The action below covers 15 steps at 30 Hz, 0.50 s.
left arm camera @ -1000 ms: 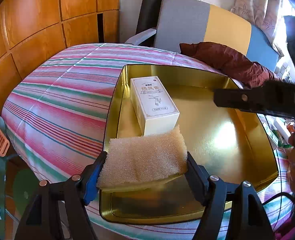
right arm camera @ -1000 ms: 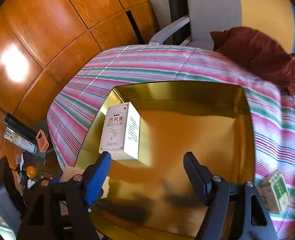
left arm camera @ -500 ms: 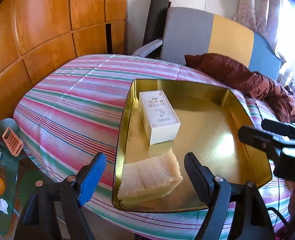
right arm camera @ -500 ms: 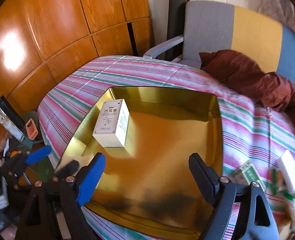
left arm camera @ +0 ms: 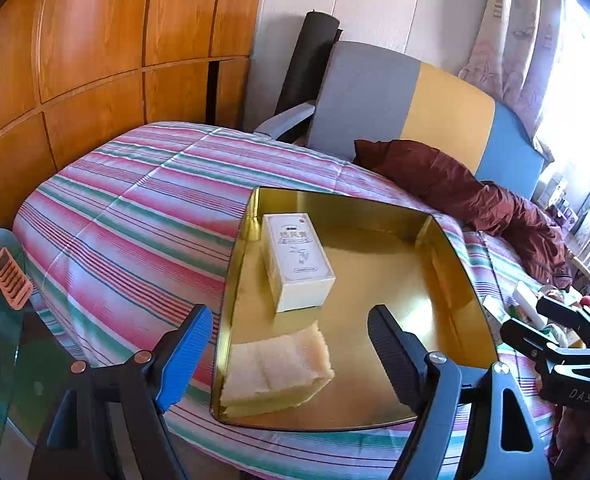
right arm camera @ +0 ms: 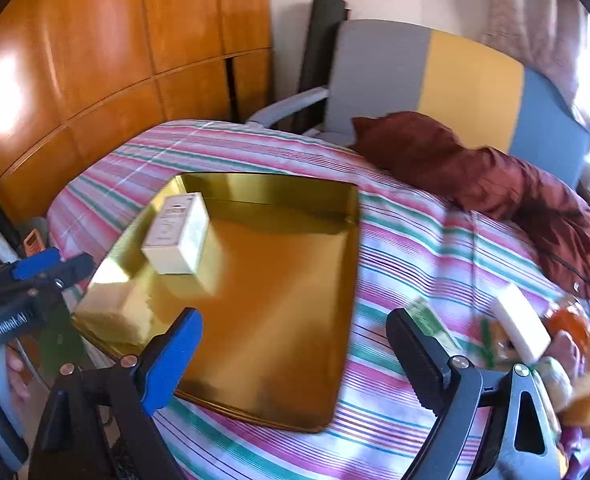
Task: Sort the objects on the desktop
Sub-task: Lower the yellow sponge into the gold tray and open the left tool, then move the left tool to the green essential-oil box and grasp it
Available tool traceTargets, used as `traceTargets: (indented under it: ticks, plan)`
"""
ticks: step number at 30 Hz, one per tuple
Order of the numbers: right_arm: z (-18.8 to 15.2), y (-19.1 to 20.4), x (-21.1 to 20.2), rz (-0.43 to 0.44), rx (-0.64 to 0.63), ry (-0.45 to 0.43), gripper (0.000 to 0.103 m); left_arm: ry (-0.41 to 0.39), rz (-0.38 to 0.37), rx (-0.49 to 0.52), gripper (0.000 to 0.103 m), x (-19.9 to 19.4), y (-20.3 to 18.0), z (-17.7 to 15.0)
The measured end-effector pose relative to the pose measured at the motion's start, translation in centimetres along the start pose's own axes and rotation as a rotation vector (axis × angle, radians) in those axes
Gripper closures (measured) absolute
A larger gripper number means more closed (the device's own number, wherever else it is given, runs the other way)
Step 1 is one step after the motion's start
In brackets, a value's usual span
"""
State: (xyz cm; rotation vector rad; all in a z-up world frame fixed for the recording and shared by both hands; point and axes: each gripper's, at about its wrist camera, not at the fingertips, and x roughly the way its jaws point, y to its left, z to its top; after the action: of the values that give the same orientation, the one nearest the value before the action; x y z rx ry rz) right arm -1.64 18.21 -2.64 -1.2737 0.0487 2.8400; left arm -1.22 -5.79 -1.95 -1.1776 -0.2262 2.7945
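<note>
With the sponge [left arm camera: 277, 366] released into the tray's [left arm camera: 447, 248] lower left corner beside the box [left arm camera: 297, 262], the left gripper [left arm camera: 287, 344] has drawn back, jaws apart and empty, while the right gripper [right arm camera: 293, 354], jaws just widened and empty, swings toward the clutter [right arm camera: 523, 330] at lower right, evidently for the next item.

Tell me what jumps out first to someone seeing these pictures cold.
The shiny gold tray on the pink-and-green striped cloth grabs the eye first. Inside it, a white carton lies near the far left corner, and a pale yellow sponge sits in the near left corner. To the tray's right, a jumble of small items lies on the cloth.
</note>
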Motion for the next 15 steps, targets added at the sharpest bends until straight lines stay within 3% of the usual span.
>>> traceTargets:
  ticks: [15]
  plan:
    - [-4.5, -12.1, -4.2, -0.158, 0.262, 0.027, 0.009, 0.045, -0.109, 0.165, 0.022, 0.7, -7.1, 0.2]
